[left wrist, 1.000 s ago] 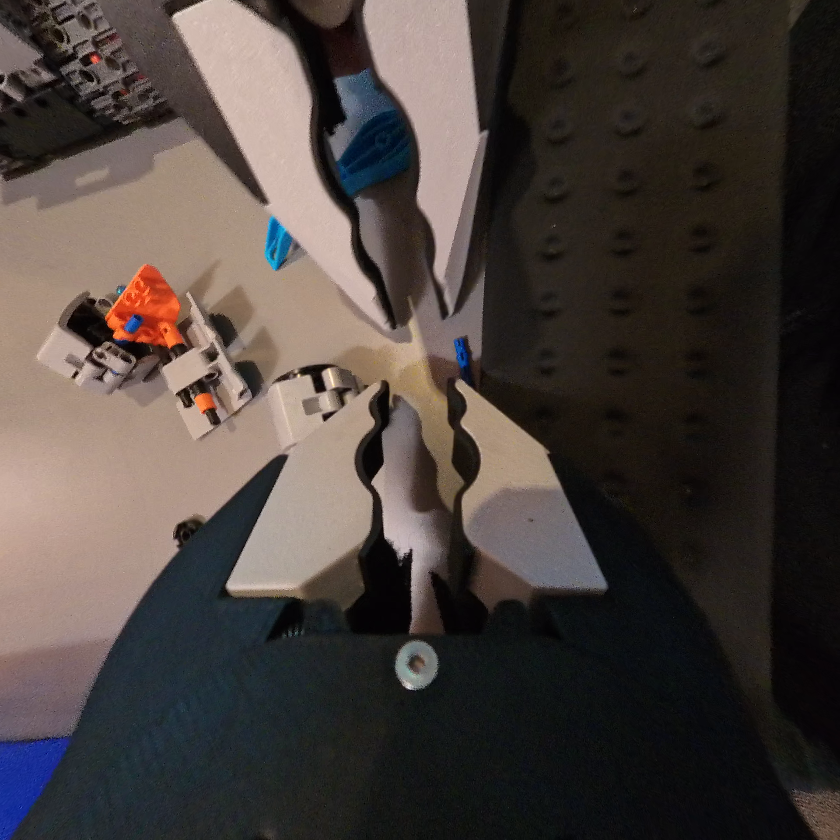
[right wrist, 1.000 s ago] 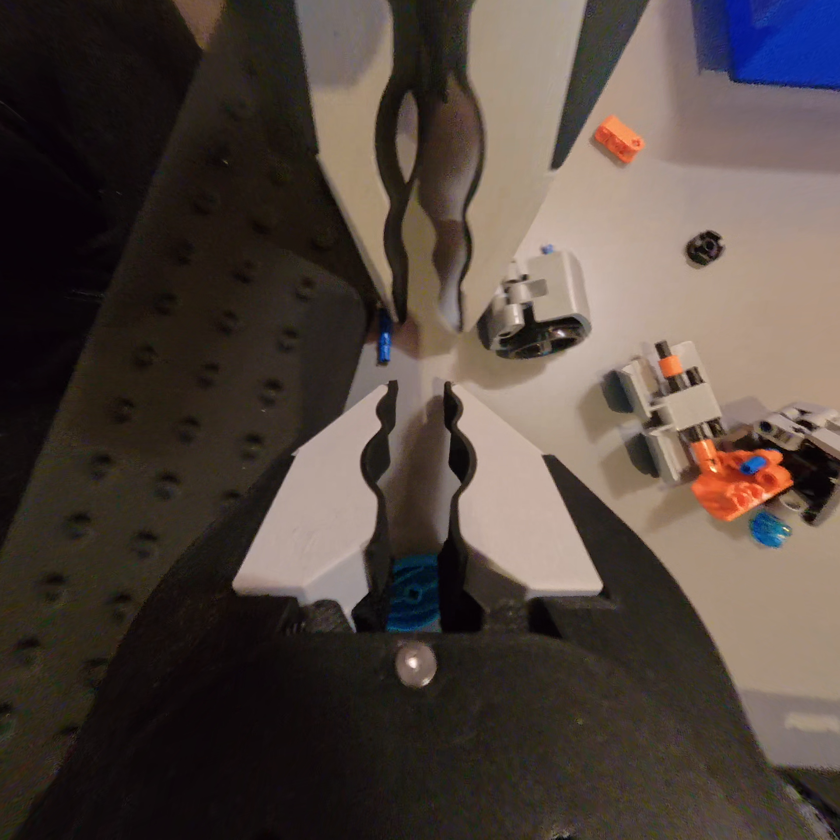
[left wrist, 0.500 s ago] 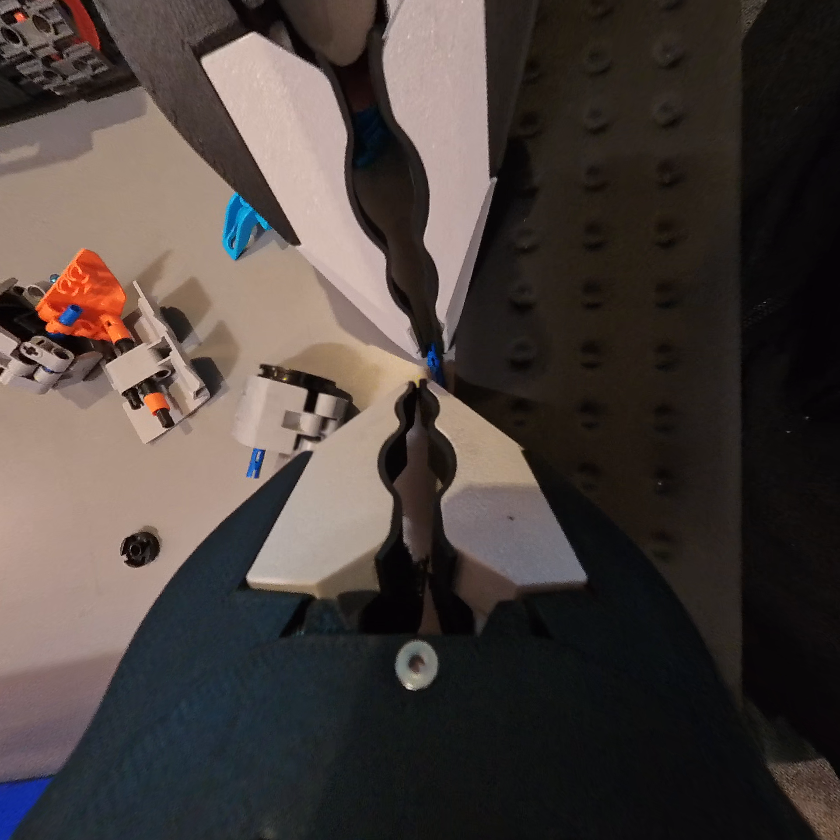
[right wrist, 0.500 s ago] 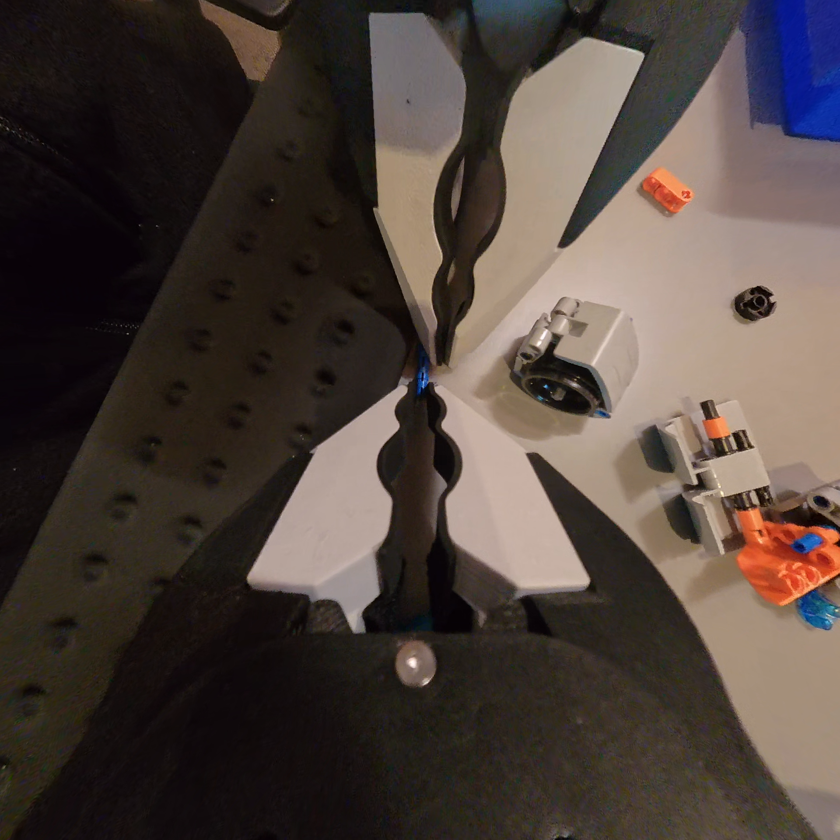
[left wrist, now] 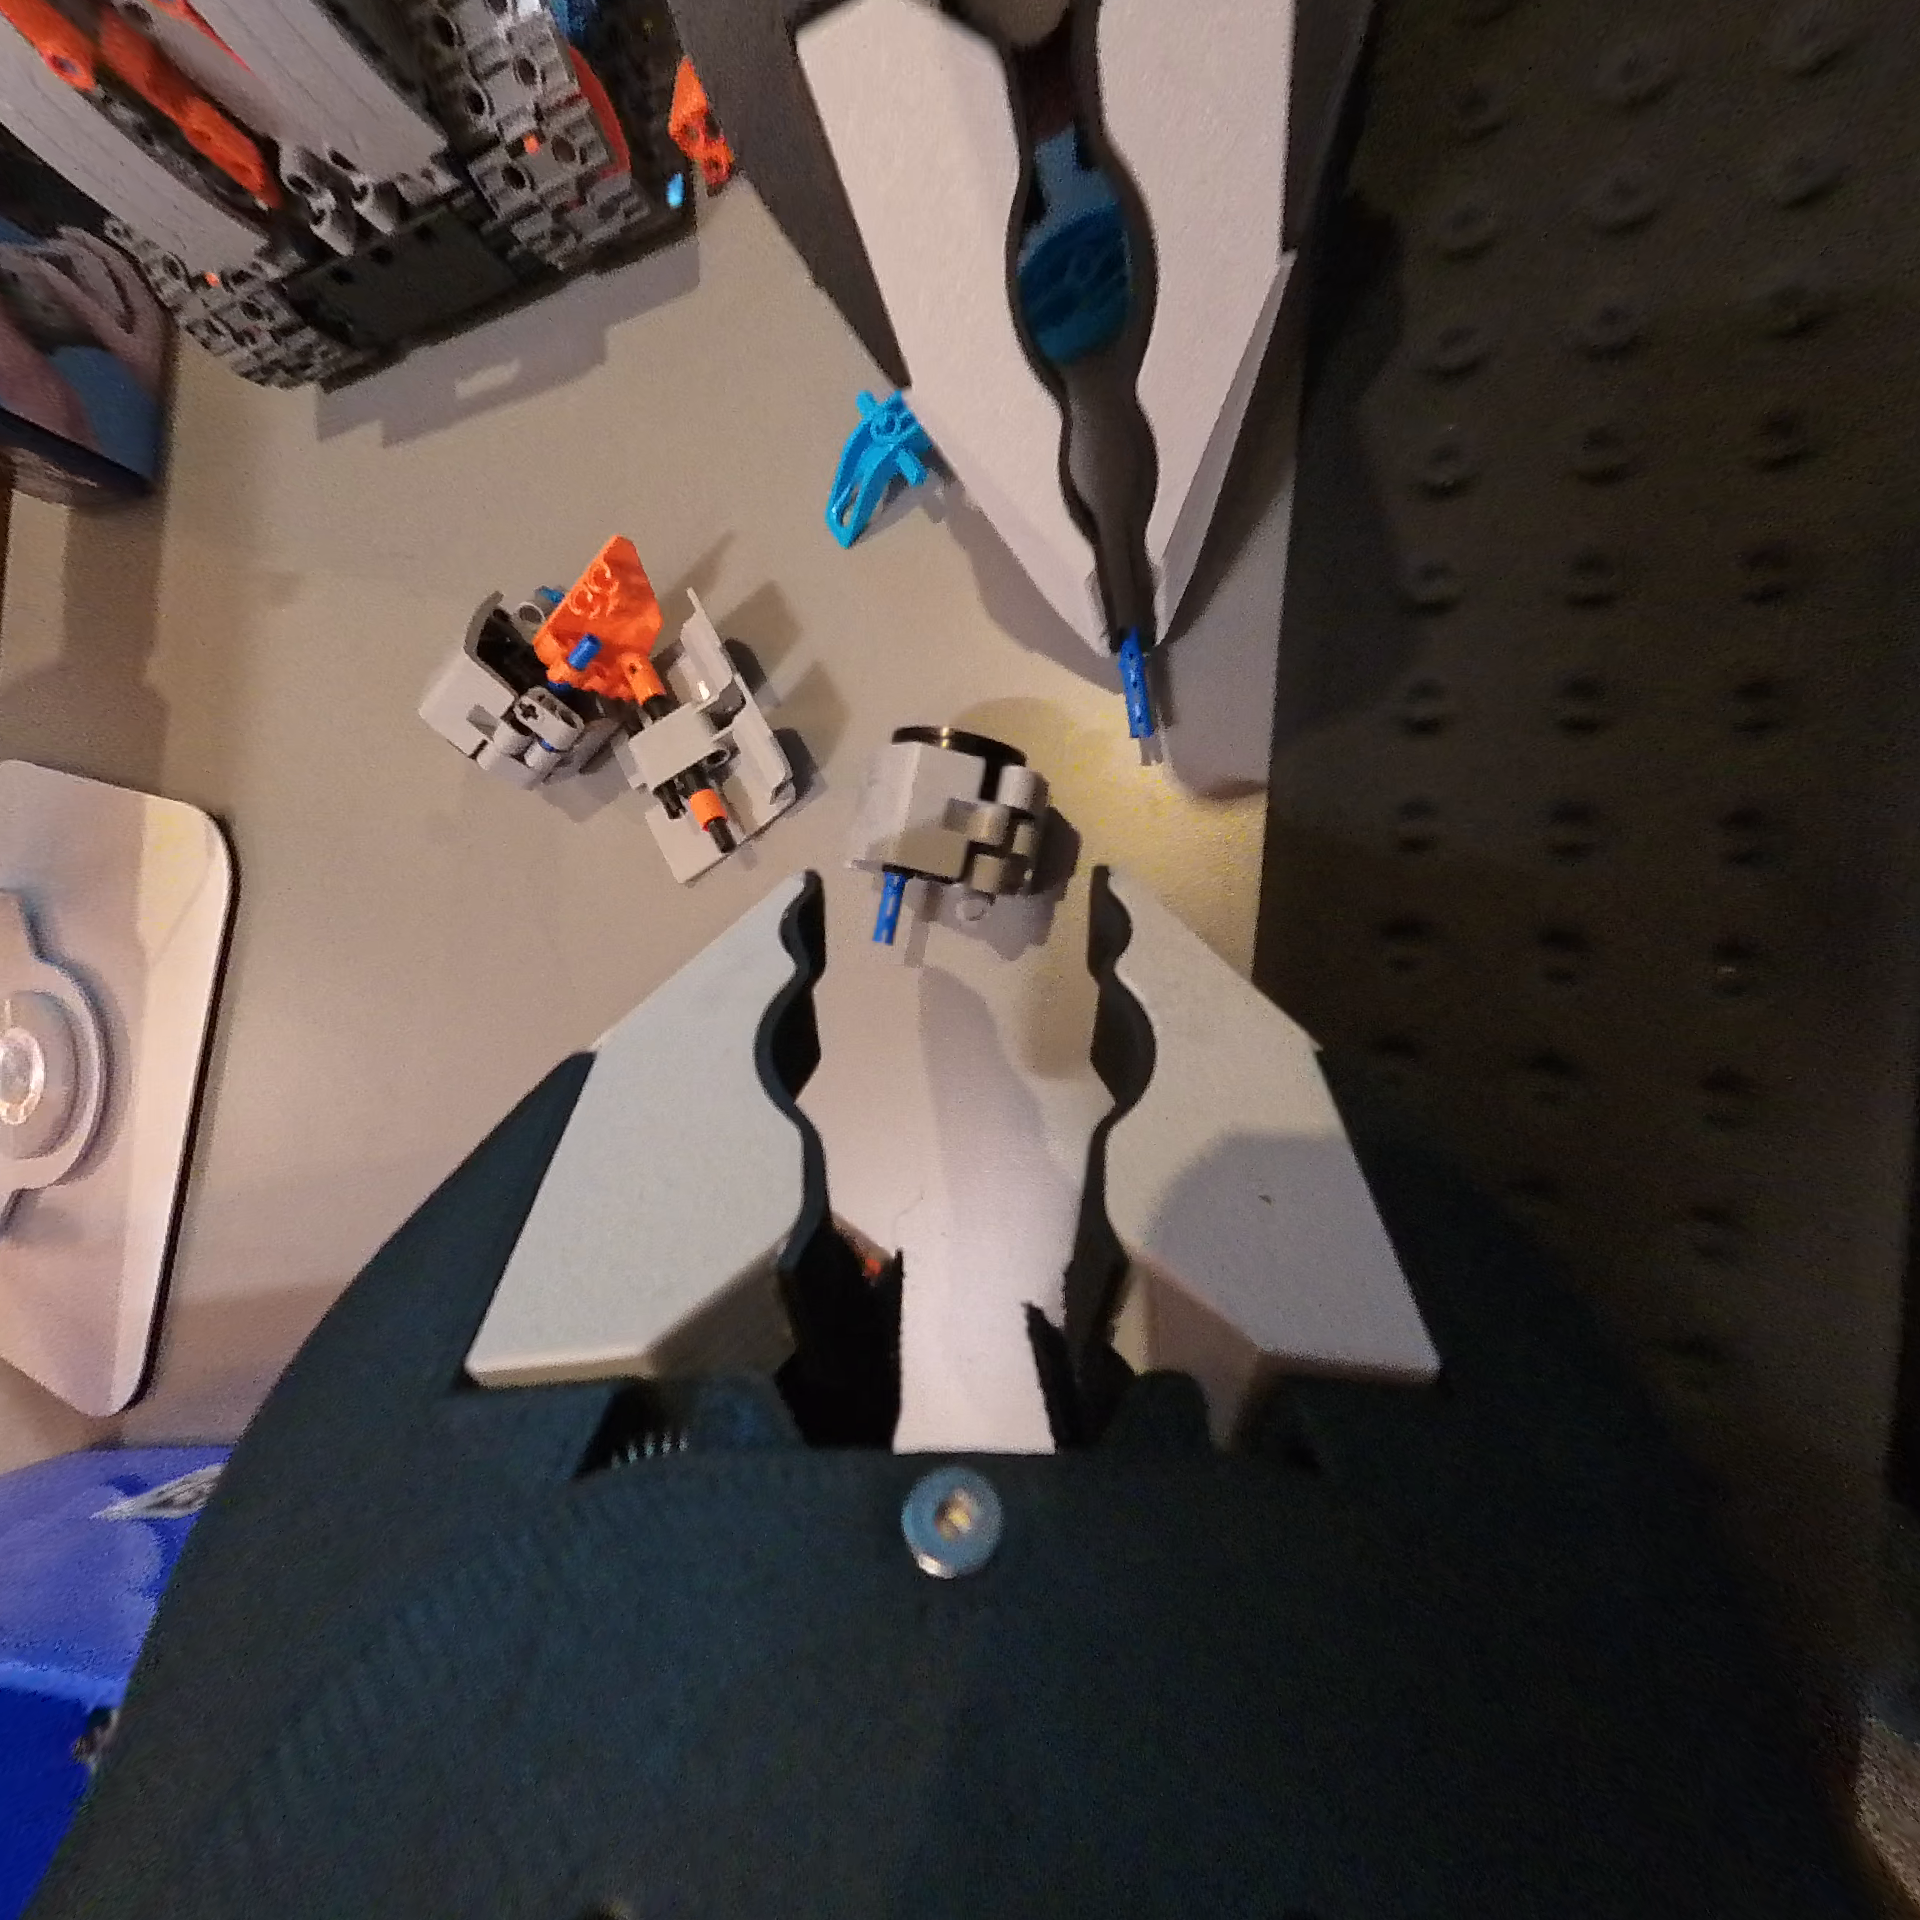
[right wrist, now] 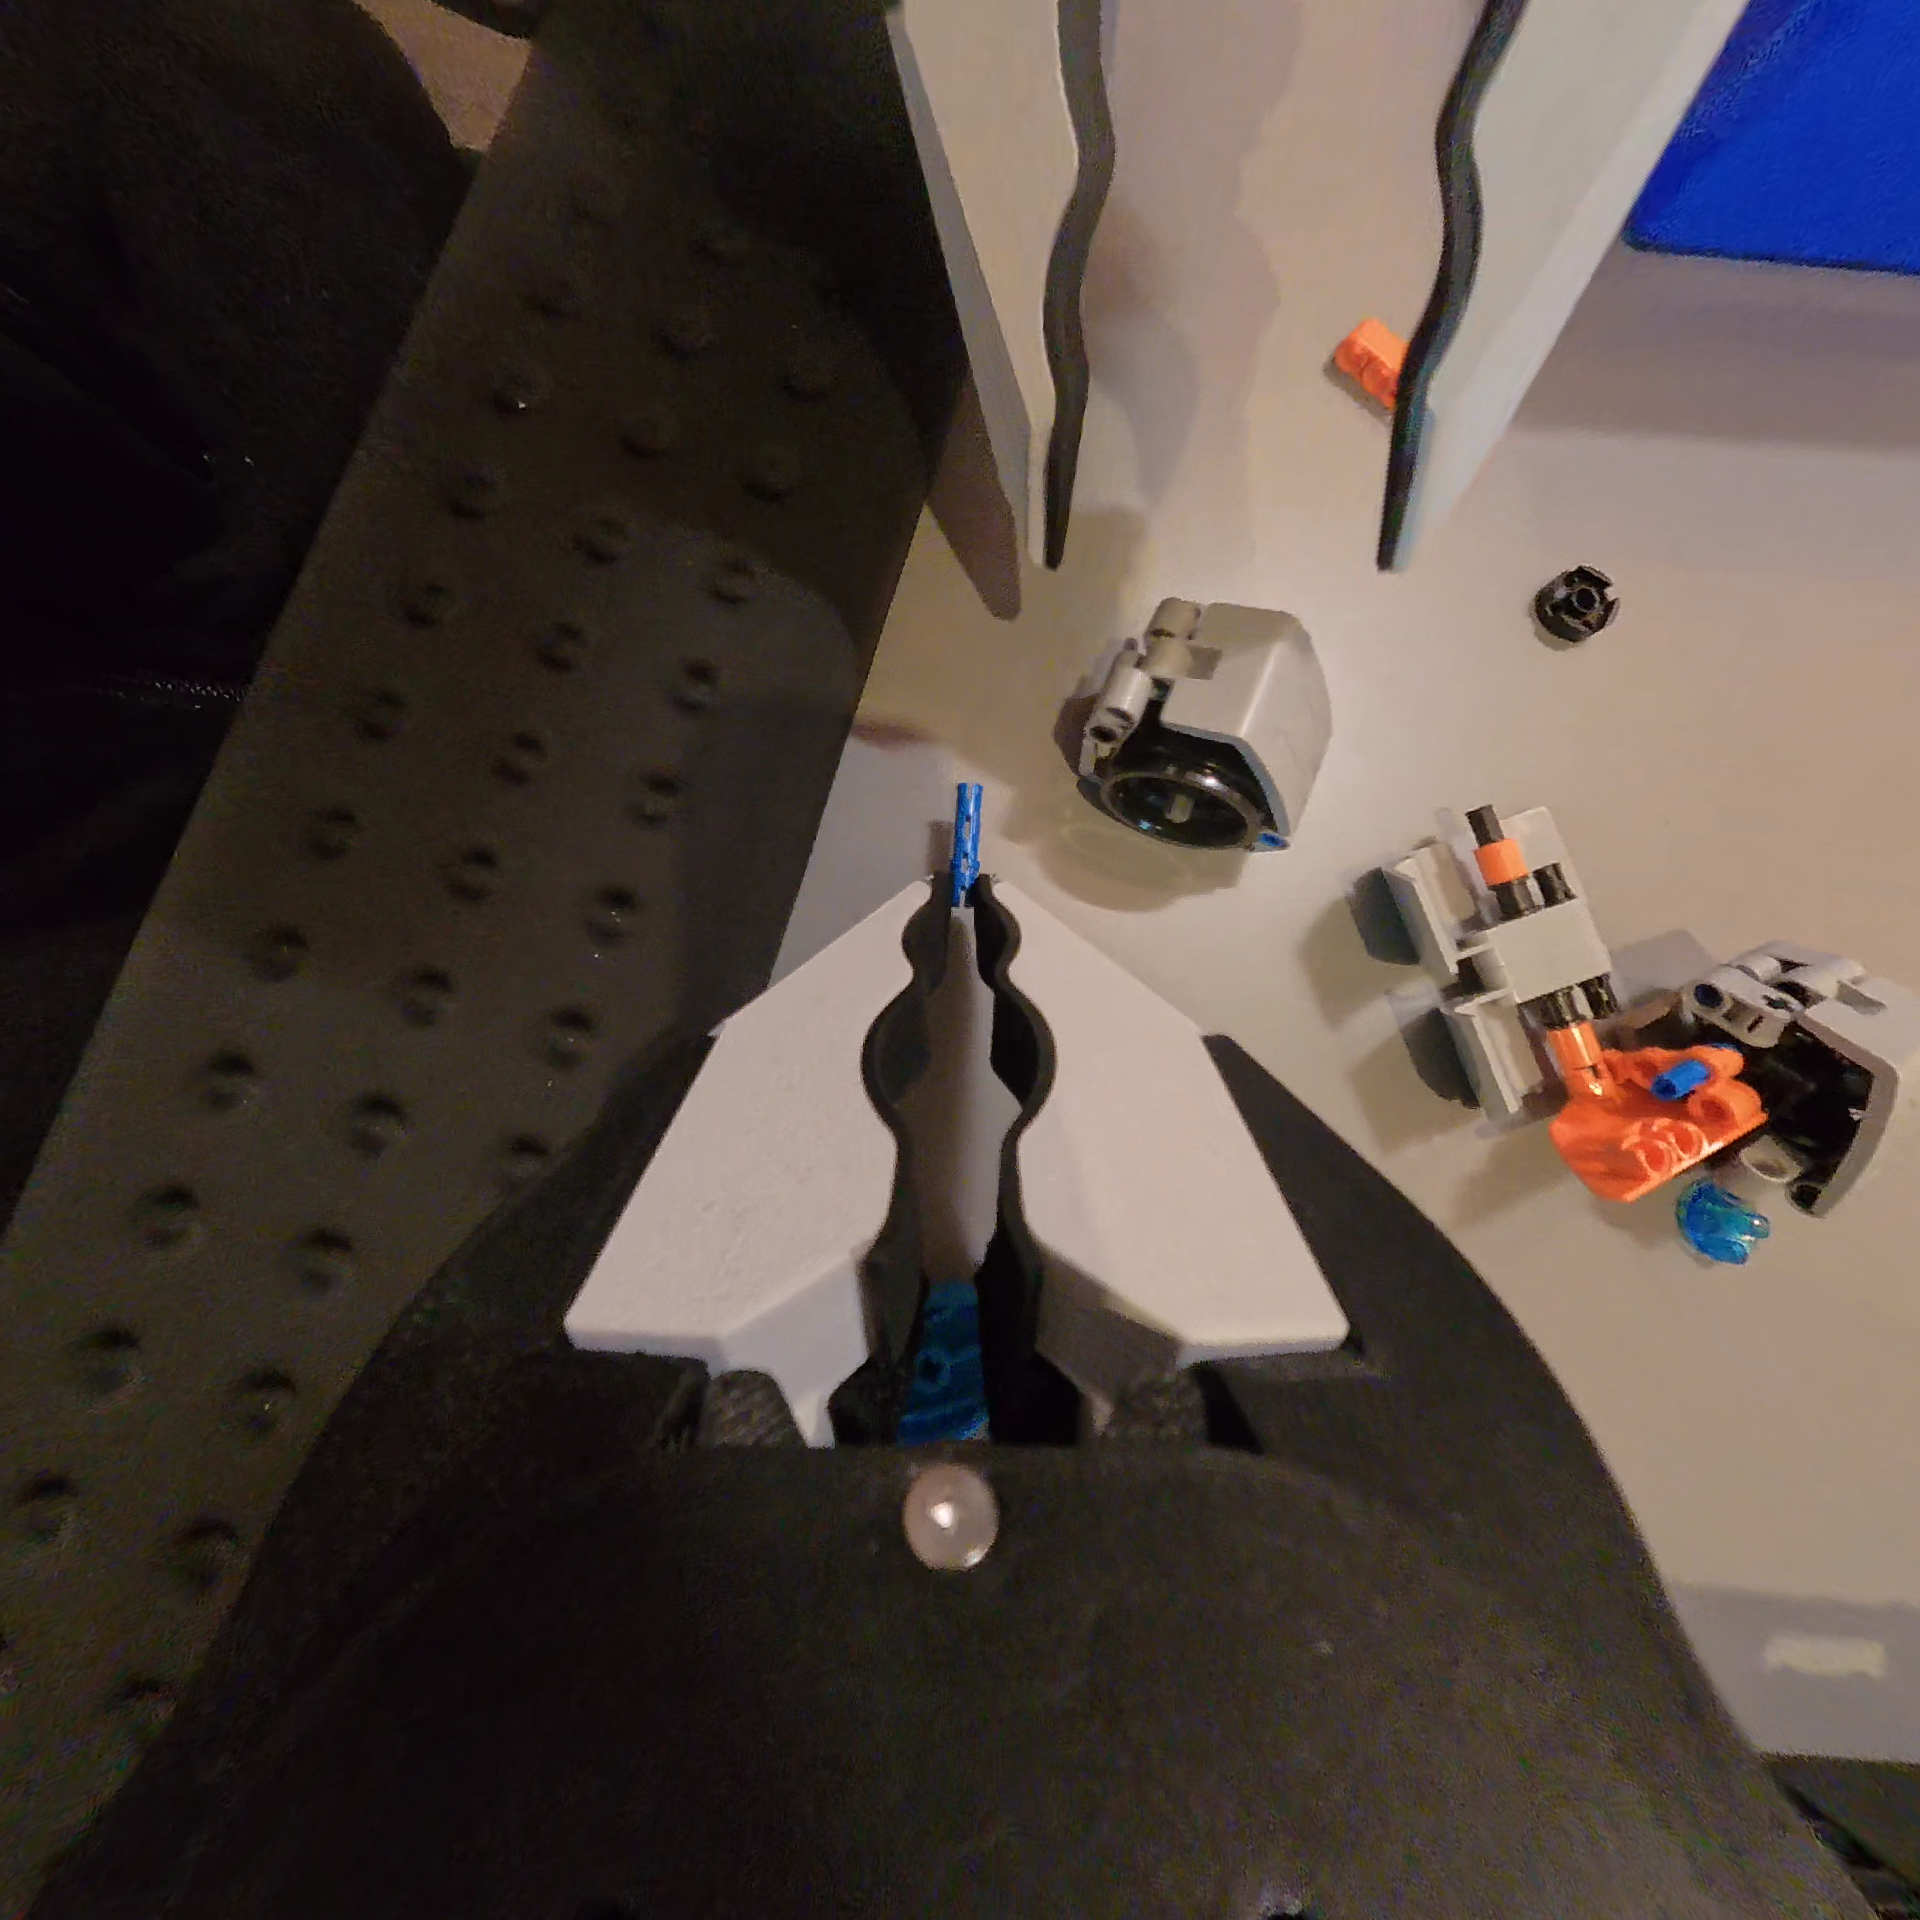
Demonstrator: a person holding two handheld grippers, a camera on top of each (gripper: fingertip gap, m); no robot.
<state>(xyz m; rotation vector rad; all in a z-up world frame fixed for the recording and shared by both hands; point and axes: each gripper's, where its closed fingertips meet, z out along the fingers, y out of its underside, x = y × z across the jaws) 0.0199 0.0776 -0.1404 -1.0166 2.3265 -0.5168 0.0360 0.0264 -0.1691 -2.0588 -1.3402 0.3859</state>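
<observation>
My right gripper (right wrist: 961, 896) is shut on a small blue pin (right wrist: 966, 831) that sticks out past its tips, above the grey table beside the black studded mat (right wrist: 468, 727). A blue ribbed piece (right wrist: 940, 1371) sits deep between its fingers. In the left wrist view the right gripper (left wrist: 1132, 634) comes in from the top with the pin (left wrist: 1135, 686). My left gripper (left wrist: 954, 883) is open and empty, its tips just short of a grey block with a black ring (left wrist: 945, 810). The left gripper also shows in the right wrist view (right wrist: 1216, 556).
A grey and orange brick assembly (left wrist: 613, 696) lies left of the block (right wrist: 1205, 727). A blue curved piece (left wrist: 873, 457), a small orange brick (right wrist: 1369, 358) and a black round piece (right wrist: 1574, 601) lie loose. A large brick model (left wrist: 364, 187) stands far left, with a white plate (left wrist: 104, 1039) nearer. The left gripper's tips are roughly 7 cm from the right gripper's.
Both grippers closed in tip to tip at the blue pin by the mat. Now the left gripper has opened and drawn back, and the right gripper holds the pin off the table.
</observation>
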